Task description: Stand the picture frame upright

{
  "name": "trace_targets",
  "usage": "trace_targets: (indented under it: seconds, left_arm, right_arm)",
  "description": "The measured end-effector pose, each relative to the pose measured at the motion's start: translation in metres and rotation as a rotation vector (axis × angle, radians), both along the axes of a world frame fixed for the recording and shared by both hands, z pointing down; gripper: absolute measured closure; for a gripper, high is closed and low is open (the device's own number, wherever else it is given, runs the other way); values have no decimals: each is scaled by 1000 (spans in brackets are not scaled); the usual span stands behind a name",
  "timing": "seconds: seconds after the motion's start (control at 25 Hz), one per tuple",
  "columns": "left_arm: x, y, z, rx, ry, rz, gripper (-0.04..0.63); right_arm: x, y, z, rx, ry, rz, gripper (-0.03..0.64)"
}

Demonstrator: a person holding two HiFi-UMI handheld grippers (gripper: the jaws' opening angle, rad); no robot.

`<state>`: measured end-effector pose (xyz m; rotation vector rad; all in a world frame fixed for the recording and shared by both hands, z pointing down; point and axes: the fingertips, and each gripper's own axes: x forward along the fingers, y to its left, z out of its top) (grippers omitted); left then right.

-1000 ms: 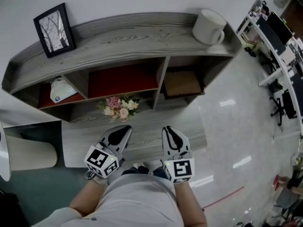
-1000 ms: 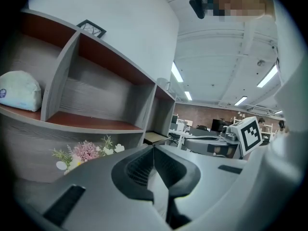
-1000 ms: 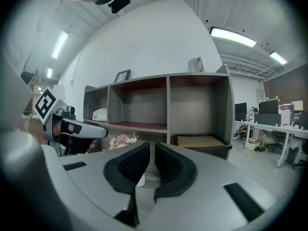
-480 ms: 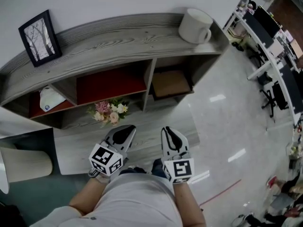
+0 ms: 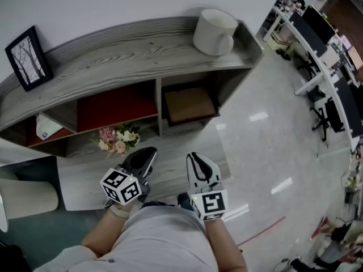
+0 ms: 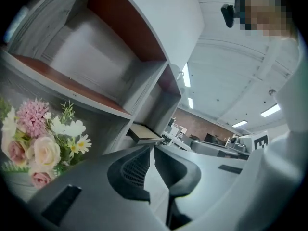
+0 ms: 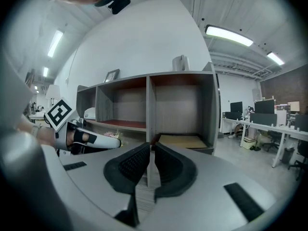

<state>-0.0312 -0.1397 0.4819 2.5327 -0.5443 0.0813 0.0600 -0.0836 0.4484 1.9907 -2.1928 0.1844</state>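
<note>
The long grey wood-grain shelf unit (image 5: 130, 50) is running along the white wall and is filling the far half of the head view. It is holding 3 open compartments under its top board, and a lower ledge is jutting out toward the person. The glossy pale floor (image 5: 272, 146) is spreading to the right, where the white office desks (image 5: 317, 55) are lining up, well apart from the task. A cream cylinder (image 5: 28, 197) is standing on the floor at the near left.

The left gripper (image 5: 144, 157) and the right gripper (image 5: 198, 166) are hanging side by side, low in front of the person's waist, and are pointing toward the ledge. The fingers of each are lying together with nothing between them, as its own view is showing. By my reading they are being carried at rest, since neither is reaching toward the top board.

The round white ceramic mug (image 5: 214, 32) is sitting on the top board at the right end. The black-rimmed rectangular picture frame with a bare-tree print (image 5: 28, 58) is standing at the far left end of that board, close to the wall and well apart from both grippers. It is appearing upright already, probably propped so the print is facing the room, so the task is looking done or nearly so.

A flat tan board (image 5: 190, 103) is lying in the right compartment. A small bunch of pink and white flowers (image 5: 116, 140) is resting on the ledge, just beyond the left gripper. A small white rounded object (image 5: 48, 128) is sitting in the left compartment.
</note>
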Motion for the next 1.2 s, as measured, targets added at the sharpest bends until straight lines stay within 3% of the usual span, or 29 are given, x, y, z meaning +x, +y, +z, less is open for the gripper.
trace_targets:
  seconds: [0.24,0.56,0.76,1.0,1.2]
  left_arm:
    - [33,-15,10,-119,69,-44,570]
    - [57,-44,30,-313,197,-178,480]
    - [67,-58,41,-376,243,-247,465]
    - [71,-72,55,-458,284,-347,401]
    - [72,-82,62,-467,293,-406,394]
  right_arm:
    - [21,-7,5,-18,5,-64,575]
    - [54,-16,7,-26,25,-116,575]
    - [74,-17,11,-40,47,-134,575]
    - [95,-18,15,-50,85,-158,575]
    - [105,-20,17,-53,96,-179,575]
